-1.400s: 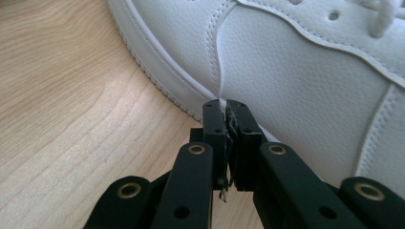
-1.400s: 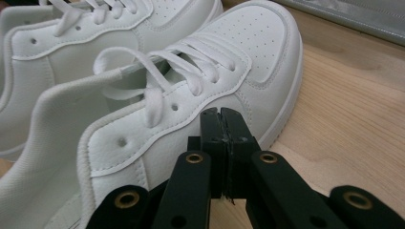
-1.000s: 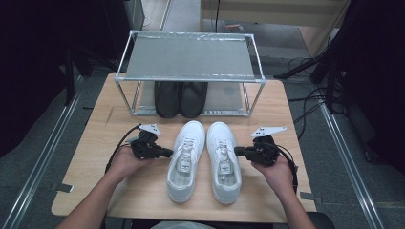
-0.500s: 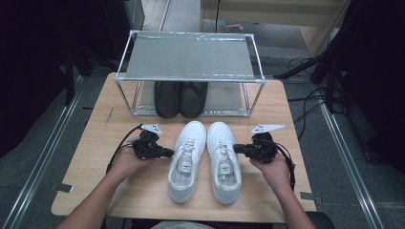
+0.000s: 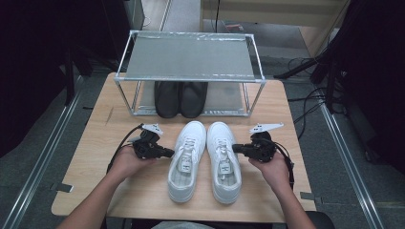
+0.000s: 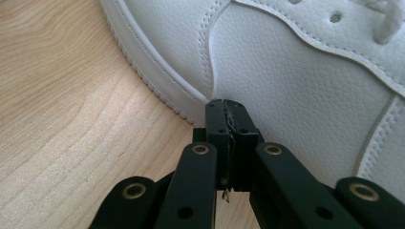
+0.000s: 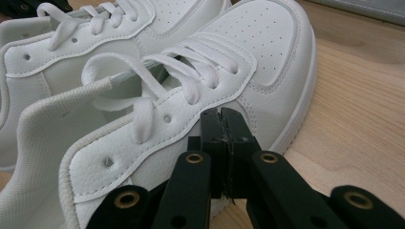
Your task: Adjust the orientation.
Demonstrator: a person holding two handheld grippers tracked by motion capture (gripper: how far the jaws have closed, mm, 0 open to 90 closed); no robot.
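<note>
Two white sneakers stand side by side on the wooden table (image 5: 95, 143), toes pointing away: the left sneaker (image 5: 187, 160) and the right sneaker (image 5: 223, 160). My left gripper (image 5: 171, 153) is shut with nothing in it, its tips at the left sneaker's outer side (image 6: 296, 86), just above the sole. My right gripper (image 5: 235, 148) is shut and empty too, its tips at the right sneaker's outer side (image 7: 157, 129), below the laces. In the right gripper view the left sneaker (image 7: 62, 52) lies behind.
A metal-framed shoe rack (image 5: 191, 59) with a mesh top stands at the far side of the table. A pair of black shoes (image 5: 180, 98) sits on its lower shelf. Cables trail from both grippers. The table's edges drop to grey floor on both sides.
The right hand has shifted slightly; the left hand and both sneakers stay where they were. Both grippers stay shut.
</note>
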